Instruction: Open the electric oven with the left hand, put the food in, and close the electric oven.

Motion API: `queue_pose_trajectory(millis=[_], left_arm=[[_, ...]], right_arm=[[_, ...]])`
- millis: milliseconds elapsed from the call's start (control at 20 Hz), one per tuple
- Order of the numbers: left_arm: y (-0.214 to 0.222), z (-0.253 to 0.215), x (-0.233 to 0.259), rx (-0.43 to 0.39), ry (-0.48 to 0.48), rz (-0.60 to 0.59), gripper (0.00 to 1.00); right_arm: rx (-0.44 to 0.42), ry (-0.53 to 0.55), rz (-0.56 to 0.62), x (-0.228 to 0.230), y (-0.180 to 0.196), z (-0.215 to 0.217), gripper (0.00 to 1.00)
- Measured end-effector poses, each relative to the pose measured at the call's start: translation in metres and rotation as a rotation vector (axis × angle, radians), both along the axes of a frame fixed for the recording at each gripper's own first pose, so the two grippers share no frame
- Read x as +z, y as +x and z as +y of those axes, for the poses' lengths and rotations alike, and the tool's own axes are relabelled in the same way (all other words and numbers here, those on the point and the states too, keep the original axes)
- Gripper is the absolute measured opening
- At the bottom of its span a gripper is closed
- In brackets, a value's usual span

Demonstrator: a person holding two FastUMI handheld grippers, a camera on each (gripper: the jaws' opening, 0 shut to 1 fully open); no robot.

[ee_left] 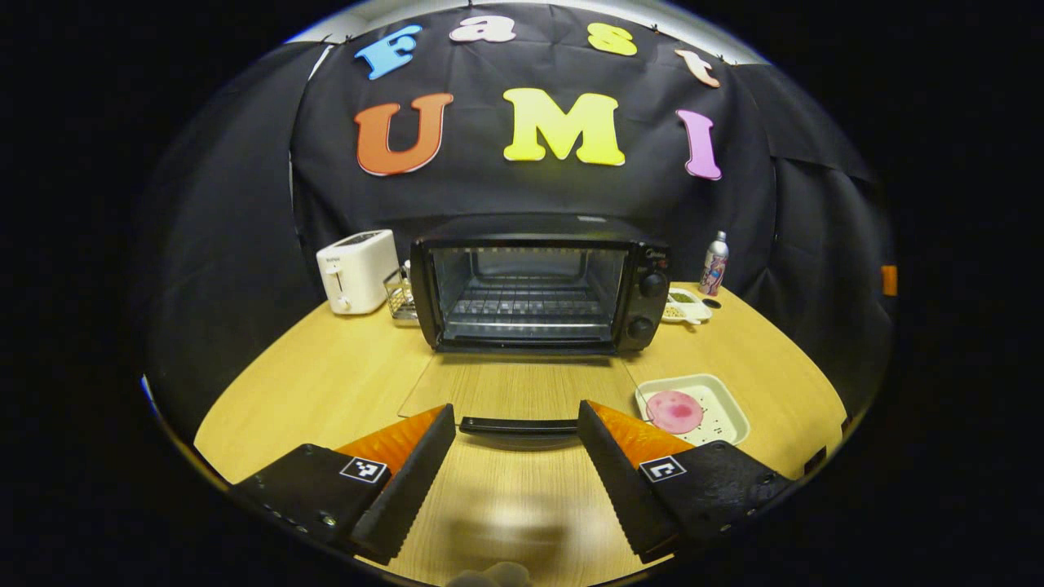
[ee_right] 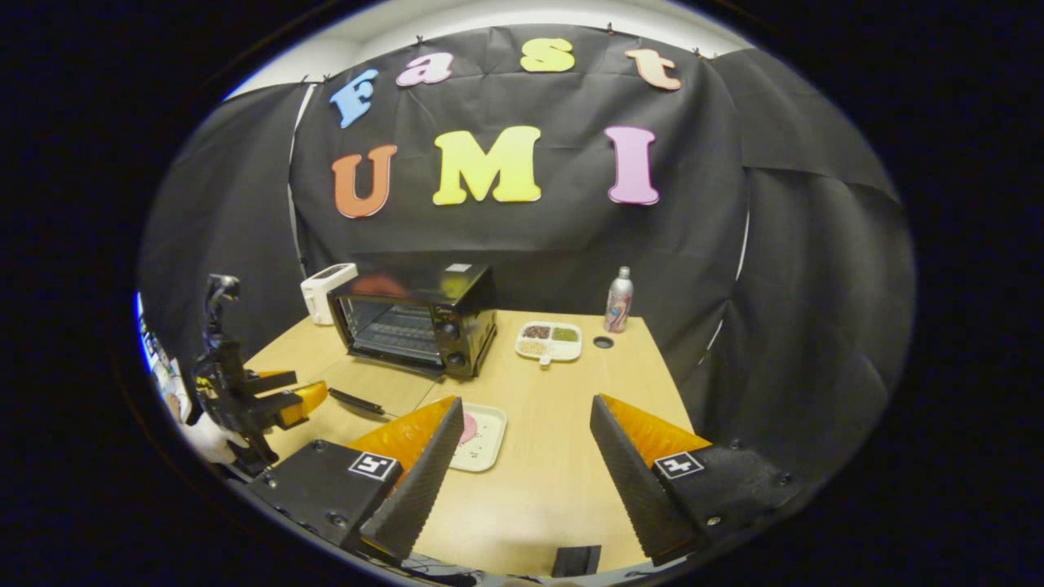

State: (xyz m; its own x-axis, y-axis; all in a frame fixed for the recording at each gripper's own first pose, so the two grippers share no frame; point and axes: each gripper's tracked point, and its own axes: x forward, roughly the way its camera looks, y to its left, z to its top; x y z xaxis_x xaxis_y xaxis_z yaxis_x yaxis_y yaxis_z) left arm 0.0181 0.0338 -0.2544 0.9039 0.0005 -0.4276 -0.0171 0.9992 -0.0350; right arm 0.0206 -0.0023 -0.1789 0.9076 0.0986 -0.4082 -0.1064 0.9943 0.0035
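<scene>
Nearest in the left gripper view, the left gripper (ee_left: pixel 517 440) has its fingers spread wide, either side of the door handle (ee_left: pixel 518 425) without touching it. The glass door (ee_left: pixel 514 383) lies folded flat onto the wooden table (ee_left: pixel 326 383), so the opening step looks finished. Just to the right, the food (ee_left: pixel 674 411), a pink round slice, sits on a shallow white tray (ee_left: pixel 730 408) near the door's corner. In the right gripper view, the right gripper (ee_right: pixel 522 456) hangs above the table with its fingers also wide apart and nothing between them, the tray beside its left finger. Beyond stands the electric oven (ee_left: pixel 538 281), its rack (ee_left: pixel 526 306) bare. The next move probably calls for the right gripper to descend on the tray's rim, close, and carry it level onto the rack.
</scene>
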Motion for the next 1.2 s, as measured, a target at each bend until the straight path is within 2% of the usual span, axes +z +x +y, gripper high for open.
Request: queue_pose_trajectory(millis=[400, 500, 550, 600, 650, 700, 750, 850, 900, 1200], left_arm=[[-0.046, -0.007, 0.099, 0.048, 0.013, -0.141, 0.96], [-0.055, -0.009, 0.123, 0.061, 0.028, -0.181, 0.96], [-0.059, -0.012, 0.131, 0.071, 0.039, -0.191, 0.96], [-0.064, -0.011, 0.138, 0.083, 0.049, -0.197, 0.96], [-0.067, -0.014, 0.145, 0.088, 0.057, -0.212, 0.96], [-0.068, -0.017, 0.152, 0.094, 0.07, -0.224, 0.96], [-0.072, -0.02, 0.154, 0.102, 0.085, -0.218, 0.96], [-0.08, -0.023, 0.158, 0.125, 0.102, -0.212, 1.0], [-0.083, -0.026, 0.159, 0.14, 0.101, -0.207, 0.97], [-0.105, -0.025, 0.161, 0.263, 0.105, -0.188, 0.96]], right_arm=[[0.08, 0.054, 0.175, -0.077, 0.057, 0.015, 0.99], [0.095, 0.073, 0.234, -0.1, 0.071, 0.019, 0.92], [0.097, 0.085, 0.266, -0.111, 0.078, 0.02, 0.95], [0.103, 0.09, 0.302, -0.125, 0.082, 0.023, 0.87], [0.107, 0.089, 0.343, -0.138, 0.086, 0.024, 0.86], [0.12, 0.094, 0.373, -0.149, 0.091, 0.027, 0.8], [0.129, 0.096, 0.405, -0.159, 0.095, 0.03, 0.8], [0.145, 0.108, 0.476, -0.182, 0.1, 0.036, 0.75], [0.148, 0.12, 0.512, -0.192, 0.102, 0.04, 0.71], [0.134, 0.14, 0.64, -0.231, 0.121, 0.047, 0.54]])
